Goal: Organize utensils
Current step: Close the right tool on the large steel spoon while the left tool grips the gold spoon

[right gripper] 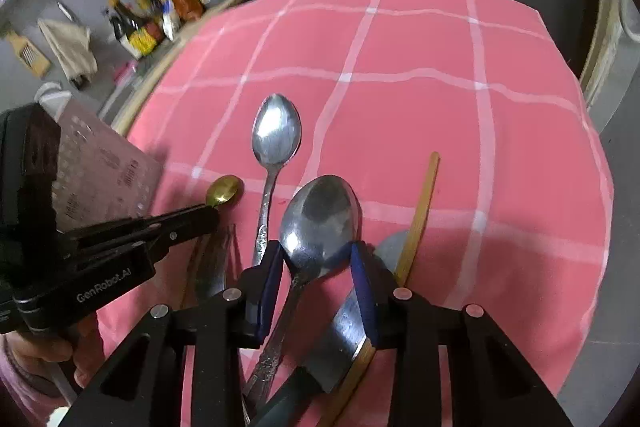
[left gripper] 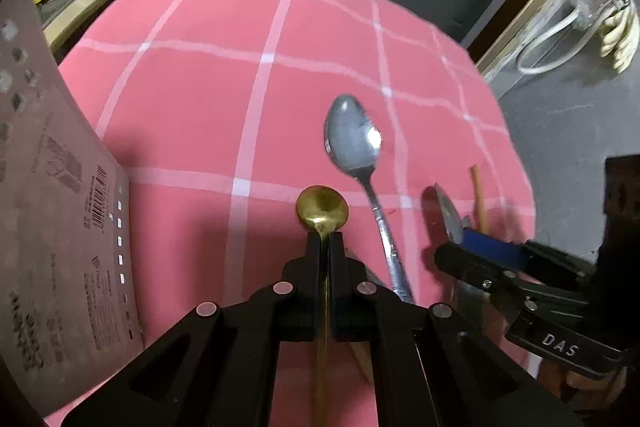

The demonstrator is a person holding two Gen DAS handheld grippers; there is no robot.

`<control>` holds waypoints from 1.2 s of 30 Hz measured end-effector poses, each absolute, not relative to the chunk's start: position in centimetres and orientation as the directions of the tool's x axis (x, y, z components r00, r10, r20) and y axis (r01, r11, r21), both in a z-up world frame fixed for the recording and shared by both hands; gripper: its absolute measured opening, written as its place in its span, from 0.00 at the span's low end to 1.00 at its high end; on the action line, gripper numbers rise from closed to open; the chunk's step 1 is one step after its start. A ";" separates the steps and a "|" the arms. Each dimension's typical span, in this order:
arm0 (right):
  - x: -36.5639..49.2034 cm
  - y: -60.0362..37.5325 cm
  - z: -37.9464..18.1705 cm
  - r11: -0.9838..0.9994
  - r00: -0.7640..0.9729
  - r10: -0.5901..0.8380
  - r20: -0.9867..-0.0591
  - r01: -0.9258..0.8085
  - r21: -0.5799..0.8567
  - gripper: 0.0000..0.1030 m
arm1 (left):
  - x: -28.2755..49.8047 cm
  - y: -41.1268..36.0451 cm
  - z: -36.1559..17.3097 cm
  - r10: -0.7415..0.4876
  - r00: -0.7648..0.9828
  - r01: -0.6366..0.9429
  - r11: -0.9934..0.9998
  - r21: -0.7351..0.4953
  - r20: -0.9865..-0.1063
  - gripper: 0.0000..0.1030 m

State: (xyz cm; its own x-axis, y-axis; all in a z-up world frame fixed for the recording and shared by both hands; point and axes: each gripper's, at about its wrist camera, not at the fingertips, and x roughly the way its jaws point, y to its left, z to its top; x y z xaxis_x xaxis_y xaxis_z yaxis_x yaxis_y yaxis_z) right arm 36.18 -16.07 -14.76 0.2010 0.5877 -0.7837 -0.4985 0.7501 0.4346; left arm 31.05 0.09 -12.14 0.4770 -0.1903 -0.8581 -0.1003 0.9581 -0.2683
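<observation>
My left gripper (left gripper: 325,241) is shut on the thin handle of a small gold spoon (left gripper: 322,207), held over the pink checked tablecloth (left gripper: 224,99); it also shows in the right wrist view (right gripper: 223,190). A silver spoon (left gripper: 354,139) lies on the cloth to its right, also seen in the right wrist view (right gripper: 275,135). My right gripper (right gripper: 318,253) is open, its blue-padded fingers on either side of a larger silver spoon (right gripper: 320,223). A knife blade (right gripper: 340,339) and a wooden chopstick (right gripper: 420,215) lie beneath and beside it.
A grey perforated box (left gripper: 60,207) stands at the left of the table, also seen in the right wrist view (right gripper: 100,167). Sauce bottles (right gripper: 152,15) stand on the floor beyond the table's far left edge. The table edge drops off at the right.
</observation>
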 end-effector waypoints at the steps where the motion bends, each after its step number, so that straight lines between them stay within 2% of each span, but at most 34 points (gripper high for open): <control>1: 36.3 -16.5 -14.7 0.746 0.208 0.601 -0.772 -0.494 0.448 0.31 | 30.9 -0.1 -11.9 -0.193 0.492 -0.094 0.957 -0.273 -0.849 0.02; 7: 36.2 -17.3 -15.3 0.711 0.231 0.670 -0.706 -0.475 0.519 0.30 | 30.3 -0.4 -10.4 -0.207 0.575 -0.058 0.955 -0.292 -0.791 0.02; 13: 35.9 -19.4 -16.0 0.667 0.227 0.739 -0.634 -0.383 0.639 0.29 | 29.8 0.0 -10.3 -0.213 0.584 -0.069 0.948 -0.310 -0.783 0.02; 22: 34.4 -22.1 -16.0 0.668 0.272 0.743 -0.611 -0.246 0.703 0.28 | 29.4 -0.5 -10.1 -0.222 0.589 -0.074 0.943 -0.325 -0.777 0.02; 25: 34.0 -22.3 -16.3 0.663 0.278 0.746 -0.605 -0.218 0.717 0.20 | 29.4 -0.6 -9.9 -0.226 0.595 -0.070 0.941 -0.330 -0.771 0.02; 26: 34.0 -22.3 -16.7 0.658 0.275 0.749 -0.602 -0.209 0.723 0.05 | 29.4 -0.7 -9.8 -0.227 0.598 -0.067 0.941 -0.331 -0.768 0.02; 27: 34.0 -22.5 -17.0 0.648 0.280 0.756 -0.591 -0.195 0.736 0.04 | 29.3 -0.7 -9.6 -0.231 0.605 -0.060 0.941 -0.334 -0.762 0.02; 35: 34.5 -21.7 -17.5 0.677 0.247 0.732 -0.635 -0.153 0.720 0.04 | 28.9 -0.7 -9.7 -0.229 0.607 -0.061 0.941 -0.332 -0.761 0.02; 36: 34.6 -21.6 -17.4 0.677 0.243 0.731 -0.637 -0.149 0.721 0.09 | 28.9 -0.6 -9.6 -0.229 0.608 -0.065 0.940 -0.335 -0.760 0.02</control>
